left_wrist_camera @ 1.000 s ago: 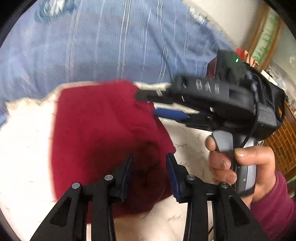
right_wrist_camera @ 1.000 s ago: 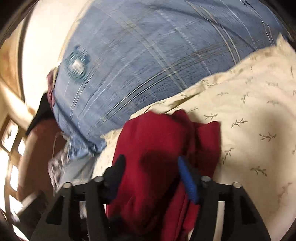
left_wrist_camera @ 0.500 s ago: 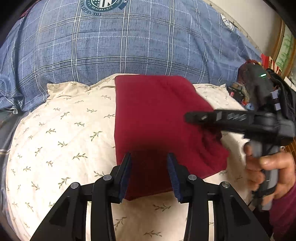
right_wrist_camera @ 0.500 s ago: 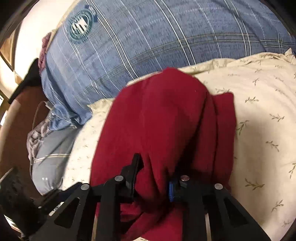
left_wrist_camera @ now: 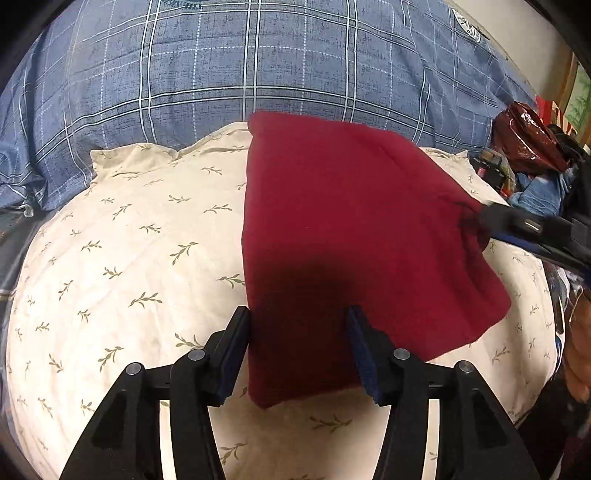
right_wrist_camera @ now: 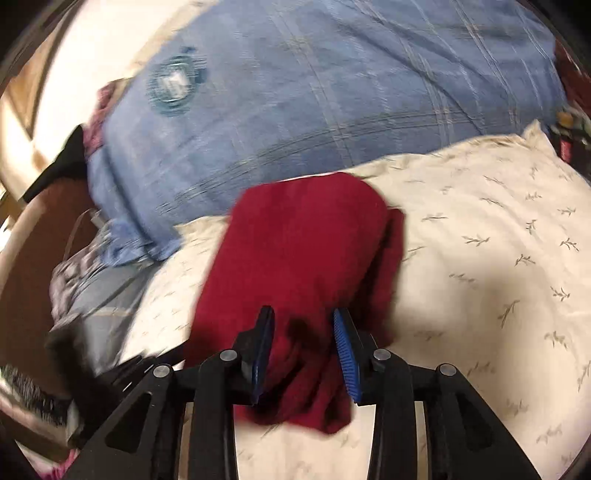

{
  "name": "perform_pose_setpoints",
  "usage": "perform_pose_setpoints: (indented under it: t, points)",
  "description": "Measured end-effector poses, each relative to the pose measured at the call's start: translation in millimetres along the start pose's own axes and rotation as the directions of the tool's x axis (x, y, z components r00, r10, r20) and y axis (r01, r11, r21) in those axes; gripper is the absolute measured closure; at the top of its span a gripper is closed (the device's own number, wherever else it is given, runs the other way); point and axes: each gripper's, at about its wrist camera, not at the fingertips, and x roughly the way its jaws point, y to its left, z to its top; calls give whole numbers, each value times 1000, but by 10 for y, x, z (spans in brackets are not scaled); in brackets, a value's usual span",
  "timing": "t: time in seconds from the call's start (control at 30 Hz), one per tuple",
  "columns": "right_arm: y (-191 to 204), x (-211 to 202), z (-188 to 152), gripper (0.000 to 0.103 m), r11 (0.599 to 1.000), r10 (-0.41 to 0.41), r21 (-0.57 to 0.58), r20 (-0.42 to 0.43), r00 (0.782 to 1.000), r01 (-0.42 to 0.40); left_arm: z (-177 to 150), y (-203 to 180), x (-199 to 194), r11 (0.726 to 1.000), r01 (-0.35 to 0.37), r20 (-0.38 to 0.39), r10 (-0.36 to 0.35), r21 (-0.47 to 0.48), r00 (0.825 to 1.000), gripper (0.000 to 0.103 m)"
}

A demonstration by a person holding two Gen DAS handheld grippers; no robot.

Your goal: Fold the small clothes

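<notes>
Left wrist view gives me the folded red garment (left_wrist_camera: 354, 236) on the cream pillow (left_wrist_camera: 129, 258), left gripper (left_wrist_camera: 299, 350) just widened, touching nothing, while the blurred right view shows my right gripper (right_wrist_camera: 304, 347) reopening astride its bunched edge, apparently unclamped.

Folded garment (left_wrist_camera: 351, 236) lies on the pillow (left_wrist_camera: 129, 258). Checked bedding (left_wrist_camera: 258, 66) lies behind the pillow. Clutter (left_wrist_camera: 524, 140) sits at the pillow's right.

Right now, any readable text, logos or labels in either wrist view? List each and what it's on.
Round crest on the blue plaid bedding, top edge: lettering cut off, unreadable.
Same crest in the right wrist view: motion-blurred, unreadable.
Small shield patch, upper right of the bedding: too small to read.
No other text is visible.
</notes>
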Motion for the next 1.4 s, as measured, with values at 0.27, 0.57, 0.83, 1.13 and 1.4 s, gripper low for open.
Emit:
perform_pose_setpoints:
  t: [0.27, 0.57, 0.83, 1.13, 1.4]
  points:
    - [288, 69, -292, 67, 993, -35, -114, -38, 999, 31, -53, -36, -36, 1000, -16, 2, 16, -9, 1000, 50]
    - [64, 159, -552, 97, 988, -122, -111, -85, 989, 112, -80, -29, -29, 1000, -19, -10, 19, -17, 1000, 40]
    - [200, -96, -491, 90, 988, -101, -121, -45, 994, 95, -59, -21, -20, 1000, -24, -8, 24, -20, 1000, 39]
    - [312, 63, -60, 70, 983, -109, -142, 67, 992, 118, 49, -57, -75, 999, -54, 37, 54, -11, 998, 39]
    - [-185, 567, -19, 47, 950, -298, -87, 37, 954, 300, 197, 65, 94, 992, 111, 35, -109, -58, 993, 26]
